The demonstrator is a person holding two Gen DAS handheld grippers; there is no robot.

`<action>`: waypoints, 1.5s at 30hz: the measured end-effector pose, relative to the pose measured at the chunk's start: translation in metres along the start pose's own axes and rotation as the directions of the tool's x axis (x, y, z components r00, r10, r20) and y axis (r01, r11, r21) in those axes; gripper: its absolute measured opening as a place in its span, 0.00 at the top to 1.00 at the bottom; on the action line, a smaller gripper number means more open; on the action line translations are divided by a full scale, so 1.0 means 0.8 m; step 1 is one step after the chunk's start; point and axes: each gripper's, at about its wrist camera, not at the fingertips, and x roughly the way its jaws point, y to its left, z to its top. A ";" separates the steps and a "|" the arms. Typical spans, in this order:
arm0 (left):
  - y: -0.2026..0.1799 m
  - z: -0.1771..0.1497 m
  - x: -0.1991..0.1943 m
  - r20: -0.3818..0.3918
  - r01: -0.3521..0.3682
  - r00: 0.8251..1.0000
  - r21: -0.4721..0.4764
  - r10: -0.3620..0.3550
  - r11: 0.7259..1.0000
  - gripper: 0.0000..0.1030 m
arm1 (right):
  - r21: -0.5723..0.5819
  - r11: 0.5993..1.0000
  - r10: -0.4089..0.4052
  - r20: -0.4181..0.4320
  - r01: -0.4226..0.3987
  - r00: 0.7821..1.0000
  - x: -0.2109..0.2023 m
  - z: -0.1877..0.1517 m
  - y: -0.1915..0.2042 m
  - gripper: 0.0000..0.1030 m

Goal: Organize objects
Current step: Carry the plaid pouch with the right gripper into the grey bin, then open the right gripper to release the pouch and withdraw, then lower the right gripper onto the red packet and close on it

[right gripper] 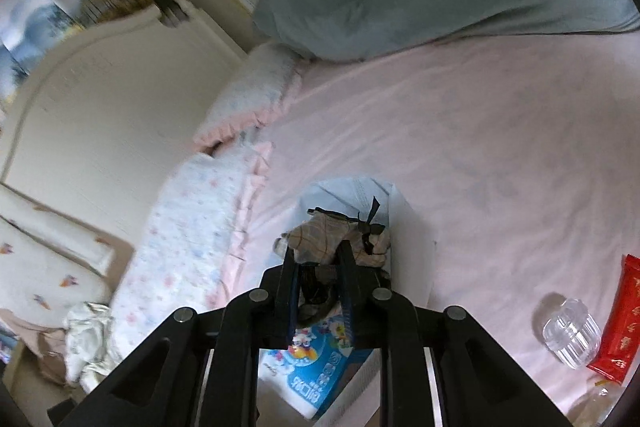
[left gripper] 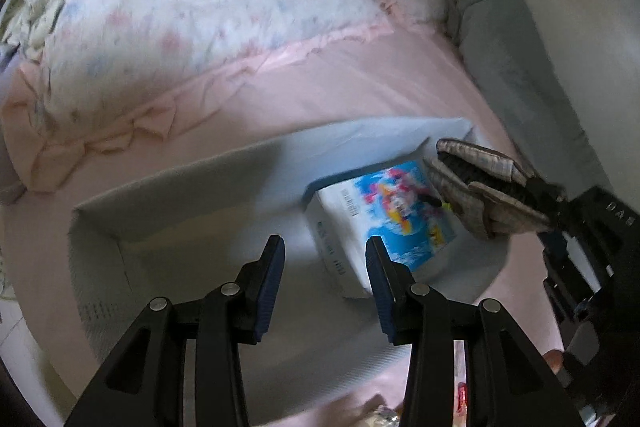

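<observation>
I hold the right gripper (right gripper: 318, 301) closed on a beige checked fabric bow with a dark ribbon and clip (right gripper: 340, 239), and its jaws stand narrow around the dark part of this bow. The bow hangs above the white rectangular storage box (left gripper: 168, 183), over the end where a white carton with a colourful cartoon picture (left gripper: 384, 211) already lies inside the box. The left gripper (left gripper: 326, 283) is open with nothing between its blue pads; it hovers above the near wall of the box, beside the cartoon carton.

My worries from here, as I judge them:

- The grip is only on a thin part of the bow. If the fabric slips, the bow can fall on the pink bed sheet (right gripper: 480, 147) outside the box and not into it.
- The bow is close to the far corner of the box. If I release too early, it may catch on the rim and hang there.
- Both grippers are over the same box. If I lower them together, they can strike one another or push the soft wall of the box.
- A clear plastic jar (right gripper: 572, 333) and a red snack packet (right gripper: 620, 319) lie on the sheet, well apart from the box, on its right. A wide swing back could knock them.
</observation>
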 end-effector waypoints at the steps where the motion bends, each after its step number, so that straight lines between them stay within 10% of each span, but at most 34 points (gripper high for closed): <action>1: 0.002 0.000 0.002 -0.007 -0.001 1.000 0.001 0.001 1.000 0.60 | -0.004 1.000 0.005 -0.014 -0.005 1.000 0.005 -0.001 0.000 0.79; 18: -0.061 -0.027 -0.034 0.076 -0.043 0.997 0.257 0.024 0.966 0.60 | -0.004 0.998 0.061 0.081 -0.061 0.995 -0.100 -0.001 -0.022 0.75; 33: -0.153 -0.089 -0.036 -0.015 0.028 1.000 0.399 -0.025 0.917 0.60 | 0.120 0.971 -0.196 -0.085 0.206 0.977 -0.157 -0.019 -0.151 0.70; 45: -0.183 -0.126 -0.005 -0.098 0.018 0.995 0.442 0.029 0.897 0.59 | 0.248 0.933 -0.220 -0.184 0.262 0.958 -0.148 -0.017 -0.239 0.70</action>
